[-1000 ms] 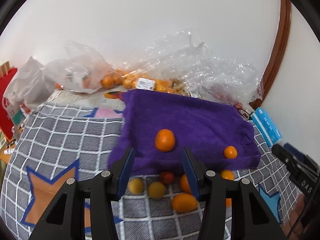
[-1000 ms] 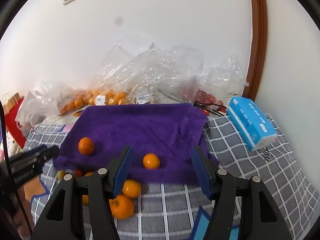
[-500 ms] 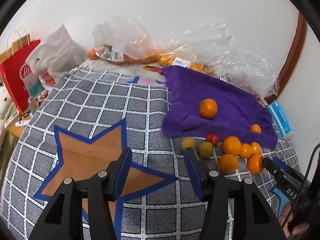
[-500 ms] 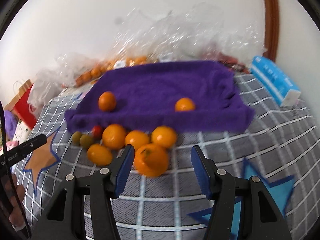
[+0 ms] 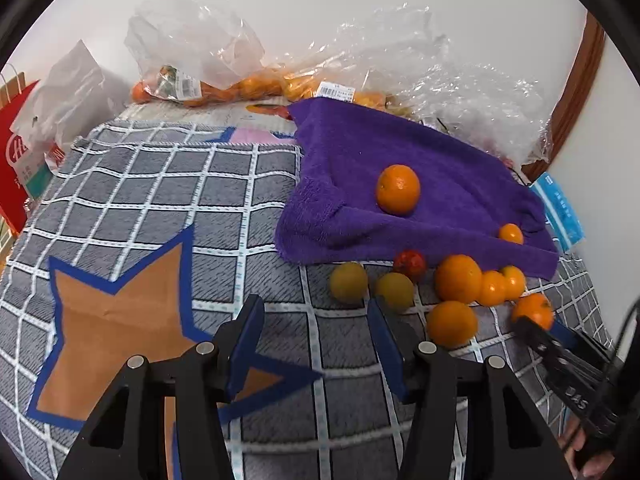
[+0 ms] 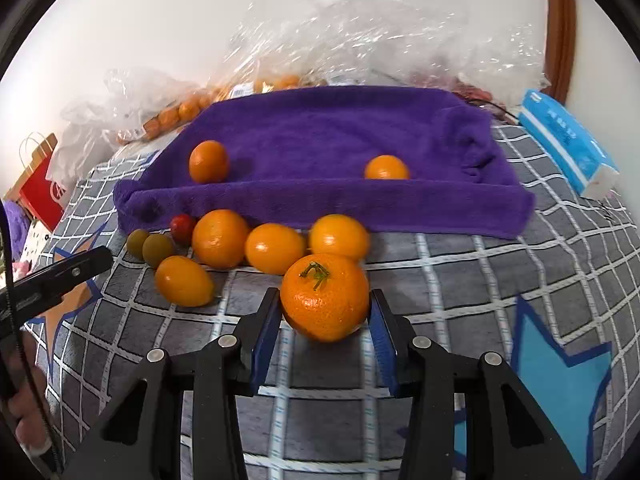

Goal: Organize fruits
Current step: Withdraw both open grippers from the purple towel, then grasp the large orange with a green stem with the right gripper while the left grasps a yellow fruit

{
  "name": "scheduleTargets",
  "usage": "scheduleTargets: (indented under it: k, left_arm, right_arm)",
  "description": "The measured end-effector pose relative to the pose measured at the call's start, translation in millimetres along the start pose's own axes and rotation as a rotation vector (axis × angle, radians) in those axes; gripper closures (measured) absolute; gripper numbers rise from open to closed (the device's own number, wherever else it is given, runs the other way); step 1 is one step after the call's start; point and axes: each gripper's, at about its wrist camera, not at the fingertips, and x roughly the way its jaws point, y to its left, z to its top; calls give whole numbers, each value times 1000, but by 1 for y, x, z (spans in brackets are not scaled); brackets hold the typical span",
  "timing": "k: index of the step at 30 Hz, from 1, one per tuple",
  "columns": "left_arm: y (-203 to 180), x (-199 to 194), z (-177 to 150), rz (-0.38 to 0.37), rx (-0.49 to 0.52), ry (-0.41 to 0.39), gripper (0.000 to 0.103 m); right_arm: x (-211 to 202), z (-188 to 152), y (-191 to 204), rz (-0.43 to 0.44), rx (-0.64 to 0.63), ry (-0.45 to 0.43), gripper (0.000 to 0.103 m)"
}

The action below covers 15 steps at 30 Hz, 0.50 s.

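— Orange, dimpled peel with a green stalk: that mandarin (image 6: 325, 298) sits between the blue pads of the right hand-held gripper (image 6: 325, 322), on the grey checked cloth (image 6: 460, 280).

— Is it clenched on the fruit?

— Its jaws are closing. The left pad looks to meet the peel; a sliver of gap shows at the right pad, so I would not call it gripped.

— And the left hand-held gripper (image 5: 316, 340)?

— Released, jaws apart over bare cloth beside a tan star outlined in blue (image 5: 116, 328). Nothing lies between its pads.

— Where is the rest of the fruit?

— A loose cluster of smooth round oranges (image 6: 221, 238) lies along the front fold of a fluffy purple towel (image 6: 332, 128), with two dull yellow-green fruits (image 6: 158, 249) and a small glossy red one (image 6: 183, 227) at its left end. Two more oranges rest on the towel, well apart. Crinkled clear plastic bags (image 6: 360, 32) stand behind, and a blue tissue pack (image 6: 568, 148) lies to the right.
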Motion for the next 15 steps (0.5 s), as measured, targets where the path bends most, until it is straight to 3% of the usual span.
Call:
scheduleTargets:
  k: [7, 10, 13, 14, 15]
  left_arm:
    - [-8, 15, 4, -6, -6, 9, 54]
    - [-15, 21, 6, 18, 8, 2, 60]
    - [-21, 24, 6, 46, 46, -3, 71]
    - [-23, 24, 5, 62, 62, -15, 80]
    - [-23, 24, 4, 64, 69, -17, 80]
  right_arm:
    - [-1, -1, -28, -69, 7, -10, 59]
    - [1, -1, -35, -56, 25, -7, 59]
    - [2, 1, -34, -54, 26, -15, 59]
    - [2, 2, -33, -57, 20, -19, 59]
    - [3, 2, -32, -63, 13, -21, 59]
